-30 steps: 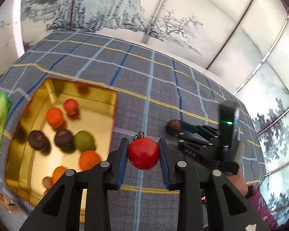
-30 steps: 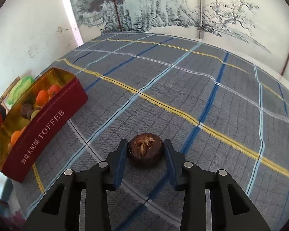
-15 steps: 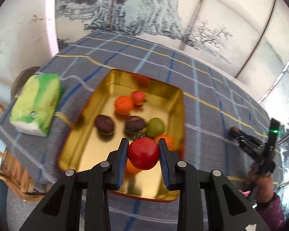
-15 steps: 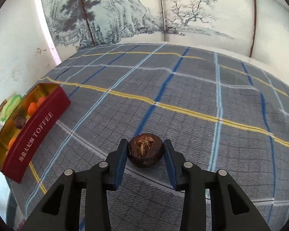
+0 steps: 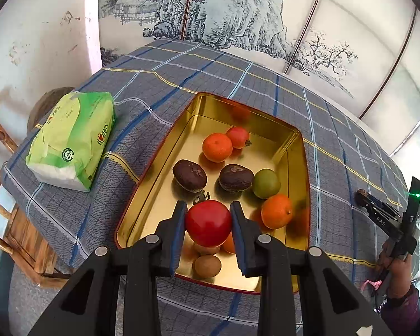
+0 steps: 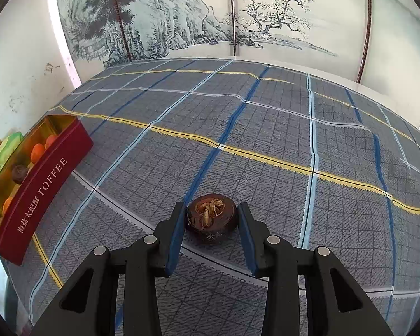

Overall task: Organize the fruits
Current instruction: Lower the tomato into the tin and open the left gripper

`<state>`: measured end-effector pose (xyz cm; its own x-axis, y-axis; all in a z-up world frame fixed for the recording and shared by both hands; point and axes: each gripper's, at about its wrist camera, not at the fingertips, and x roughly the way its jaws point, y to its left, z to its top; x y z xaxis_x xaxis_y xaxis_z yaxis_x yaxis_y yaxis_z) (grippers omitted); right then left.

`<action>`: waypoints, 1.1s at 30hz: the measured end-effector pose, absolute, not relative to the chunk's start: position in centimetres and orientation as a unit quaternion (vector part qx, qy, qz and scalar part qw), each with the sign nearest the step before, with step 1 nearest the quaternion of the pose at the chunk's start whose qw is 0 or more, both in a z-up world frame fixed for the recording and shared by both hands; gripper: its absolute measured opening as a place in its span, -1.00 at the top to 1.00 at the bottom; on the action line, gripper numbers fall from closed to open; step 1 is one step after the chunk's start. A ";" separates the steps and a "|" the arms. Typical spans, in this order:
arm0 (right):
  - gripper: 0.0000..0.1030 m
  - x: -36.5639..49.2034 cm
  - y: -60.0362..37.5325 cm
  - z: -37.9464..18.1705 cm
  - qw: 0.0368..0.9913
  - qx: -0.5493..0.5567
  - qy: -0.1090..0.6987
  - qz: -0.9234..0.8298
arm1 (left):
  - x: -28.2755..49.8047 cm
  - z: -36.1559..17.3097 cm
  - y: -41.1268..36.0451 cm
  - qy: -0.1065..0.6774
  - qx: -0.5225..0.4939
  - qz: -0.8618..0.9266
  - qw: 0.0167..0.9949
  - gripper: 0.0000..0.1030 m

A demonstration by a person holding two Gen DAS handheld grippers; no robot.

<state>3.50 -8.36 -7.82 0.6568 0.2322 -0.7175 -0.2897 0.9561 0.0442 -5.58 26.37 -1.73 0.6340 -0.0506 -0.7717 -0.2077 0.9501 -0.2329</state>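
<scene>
Two fruits are being held at this moment, one in each gripper. The left gripper (image 5: 208,224) is clamping a red tomato (image 5: 208,222) between its fingers (image 5: 179,232), and it is hanging over the near part of the gold tin (image 5: 154,168), above the fruit already lying there. The right gripper (image 6: 211,224) is gripping a dark brown fruit (image 6: 211,221) with a torn, papery top; its fingers (image 6: 176,232) are pressing on both sides, and the fruit is sitting low over the checked cloth on the table (image 6: 266,128), well apart from the tin (image 6: 42,179) at the left edge of that view.

Inside the tin, about nine pieces are already resting: two dark brown fruits (image 5: 189,175), a green one (image 5: 266,183), an orange (image 5: 217,147) touching a small red fruit (image 5: 238,137), another orange (image 5: 276,210) near the right wall, and small tan ones (image 5: 207,266) partly hidden under the tomato. A green tissue pack (image 5: 70,142) is lying just beside the tin and plays no part.

Most of the sorting seems done. The cloth is showing no other loose fruit in either view. What looks left is releasing the tomato into the tin, then carrying the brown fruit across and dropping it in too.
</scene>
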 end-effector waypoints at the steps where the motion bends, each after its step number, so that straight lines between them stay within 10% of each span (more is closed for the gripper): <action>1: 0.25 3.5 -8.3 -7.9 0.909 -0.039 0.389 0.143 | -5.6 -1.8 26.4 0.425 -0.150 0.044 0.891 0.47; 33: 0.25 3.8 -8.2 -8.3 0.906 -0.039 0.398 0.142 | -3.8 -4.1 24.9 0.431 -0.078 0.065 0.897 0.46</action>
<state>3.81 -8.22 -8.26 0.6438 0.2257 -0.7311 -0.2875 0.9569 0.0422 -3.77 24.90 -4.10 0.6206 0.0493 -0.7826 -0.1829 0.9796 -0.0833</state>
